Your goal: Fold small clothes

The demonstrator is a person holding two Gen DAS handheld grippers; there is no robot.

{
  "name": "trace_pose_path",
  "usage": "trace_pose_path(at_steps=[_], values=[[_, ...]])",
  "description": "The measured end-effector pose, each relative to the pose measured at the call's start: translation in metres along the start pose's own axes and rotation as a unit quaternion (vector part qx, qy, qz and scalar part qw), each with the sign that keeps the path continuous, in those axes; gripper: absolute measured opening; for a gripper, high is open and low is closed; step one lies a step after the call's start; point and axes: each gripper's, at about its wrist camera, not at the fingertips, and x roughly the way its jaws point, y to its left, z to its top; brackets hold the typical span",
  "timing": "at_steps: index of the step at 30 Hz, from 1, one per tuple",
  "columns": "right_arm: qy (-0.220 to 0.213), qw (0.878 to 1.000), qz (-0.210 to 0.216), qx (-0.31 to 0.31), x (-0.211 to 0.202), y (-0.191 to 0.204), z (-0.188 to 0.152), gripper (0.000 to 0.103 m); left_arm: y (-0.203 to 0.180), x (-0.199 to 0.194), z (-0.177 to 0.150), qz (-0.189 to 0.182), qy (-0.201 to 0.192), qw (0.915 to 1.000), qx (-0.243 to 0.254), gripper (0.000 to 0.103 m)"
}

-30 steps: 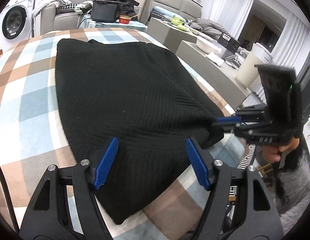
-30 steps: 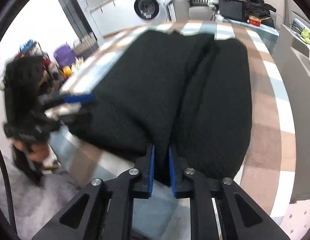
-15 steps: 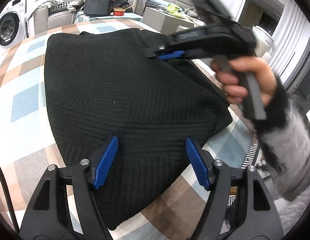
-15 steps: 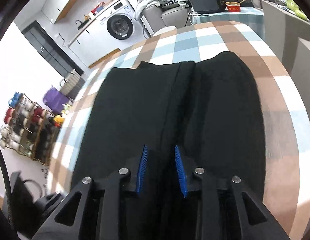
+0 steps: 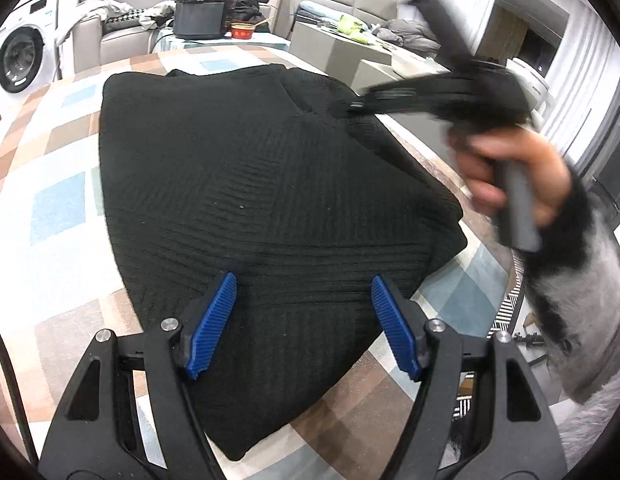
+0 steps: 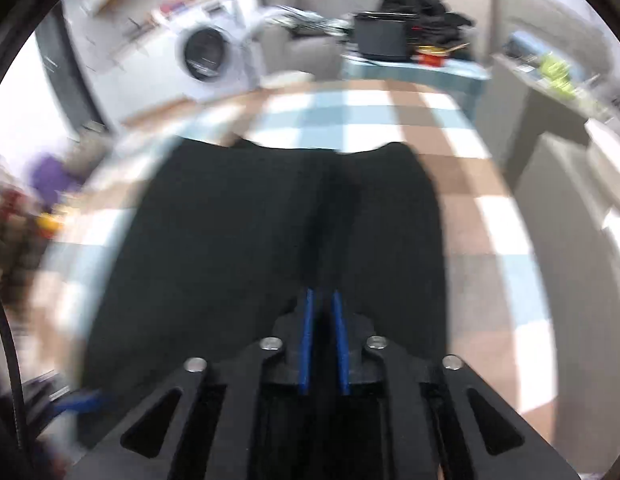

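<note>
Right side flap now carried across the garment.

Compared with a second ago, right gripper (image 5: pixel 342 107) moved from near corner to mid-panel, jaws closing on a fold of black knit garment (image 5: pixel 246 200) lying on checked tablecloth (image 5: pixel 58 208); left gripper (image 5: pixel 304 328) spread apart above near hem, gripping nothing. Fold well underway.

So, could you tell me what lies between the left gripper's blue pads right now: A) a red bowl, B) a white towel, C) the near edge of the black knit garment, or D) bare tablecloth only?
C: the left gripper stands open, its pads straddling the black knit garment on the checked tablecloth.
</note>
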Motion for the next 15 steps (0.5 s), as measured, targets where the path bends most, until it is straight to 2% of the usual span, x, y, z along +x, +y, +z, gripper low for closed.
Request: trace_pose_path(at_steps=[2, 5, 8, 11, 14, 15], values=[[0.001, 0.999, 0.054, 0.000, -0.027, 0.000, -0.022, 0.030, 0.002, -0.005, -0.001, -0.001, -0.005, 0.9999, -0.010, 0.068], [0.012, 0.995, 0.098, -0.004, -0.053, 0.004, -0.061, 0.039, 0.009, -0.011, 0.001, -0.002, -0.012, 0.9997, -0.022, 0.068], [0.019, 0.997, 0.071, -0.039, -0.070, 0.020, -0.098, 0.042, 0.014, -0.016, 0.001, 0.005, -0.016, 0.9995, -0.025, 0.068], [0.027, 0.995, 0.088, -0.044, -0.081, 0.025, -0.125, 0.042, 0.017, -0.021, -0.001, 0.007, -0.017, 0.9995, -0.026, 0.068], [0.040, 0.995, 0.075, -0.058, -0.080, 0.030, -0.142, 0.042, 0.018, -0.022, -0.002, 0.016, -0.017, 0.9995, -0.022, 0.068], [0.045, 0.994, 0.069, -0.065, -0.078, 0.031, -0.146, 0.039, 0.018, -0.021, -0.003, 0.018, -0.015, 0.9995, -0.023, 0.068]])
